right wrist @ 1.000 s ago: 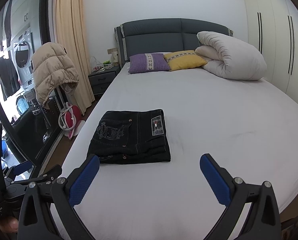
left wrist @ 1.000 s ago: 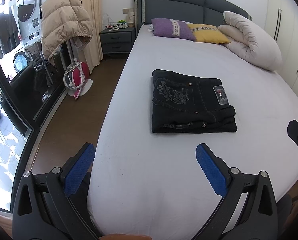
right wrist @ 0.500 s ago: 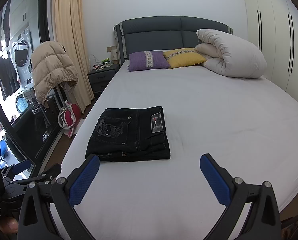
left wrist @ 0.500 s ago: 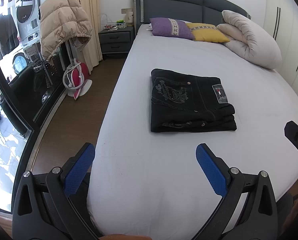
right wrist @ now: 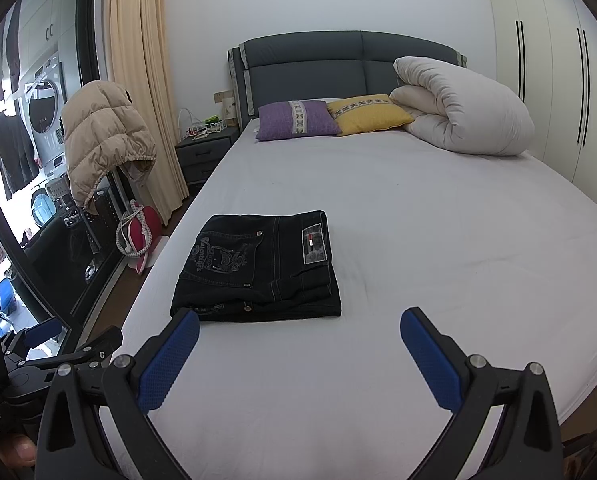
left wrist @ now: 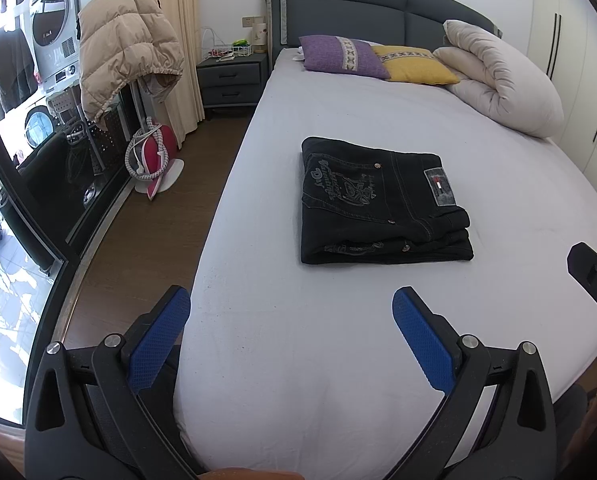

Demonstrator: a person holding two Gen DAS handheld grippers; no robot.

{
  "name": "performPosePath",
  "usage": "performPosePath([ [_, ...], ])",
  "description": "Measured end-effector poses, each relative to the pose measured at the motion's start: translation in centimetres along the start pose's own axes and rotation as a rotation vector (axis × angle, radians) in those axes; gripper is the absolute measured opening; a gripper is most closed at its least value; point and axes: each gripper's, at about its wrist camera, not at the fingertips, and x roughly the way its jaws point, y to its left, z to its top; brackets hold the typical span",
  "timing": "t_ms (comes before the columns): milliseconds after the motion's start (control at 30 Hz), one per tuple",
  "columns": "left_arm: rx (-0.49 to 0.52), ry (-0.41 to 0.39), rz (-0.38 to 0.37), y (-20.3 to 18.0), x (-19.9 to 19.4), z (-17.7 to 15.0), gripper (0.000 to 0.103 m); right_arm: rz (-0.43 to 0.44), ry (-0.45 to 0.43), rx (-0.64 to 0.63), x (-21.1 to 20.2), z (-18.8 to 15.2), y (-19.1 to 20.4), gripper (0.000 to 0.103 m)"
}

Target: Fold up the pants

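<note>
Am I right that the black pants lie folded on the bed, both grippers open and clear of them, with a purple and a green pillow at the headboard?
Not quite: the second pillow is yellow, not green, as the right wrist view shows. The rest holds: the black pants lie folded on the bed, and the left gripper and right gripper are open, clear of them, beside the purple pillow.

Both views are bright and evenly lit. Daylight comes from the left, through the glass door [left wrist: 26,184], where the outdoor area is blown out to near white. The white sheet [left wrist: 338,340] reads slightly grey-blue, with only faint creases and soft shadows; a thin dark shadow sits under the near edge of the folded pants [left wrist: 382,204]. The black denim loses detail in its darkest folds. Fisheye distortion bends the door frame and the wardrobe [right wrist: 554,80] lines, and dark vignetting cuts the corners. Focus is sharp throughout, without motion blur.
</note>
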Motion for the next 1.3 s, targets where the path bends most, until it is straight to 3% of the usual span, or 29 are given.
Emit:
performPosePath([
  [1300, 0.009, 0.004, -0.012, -0.06, 0.57, -0.31, 0.103, 0.002, 0.007, -0.004, 0.10, -0.06, -0.20, 0.103],
])
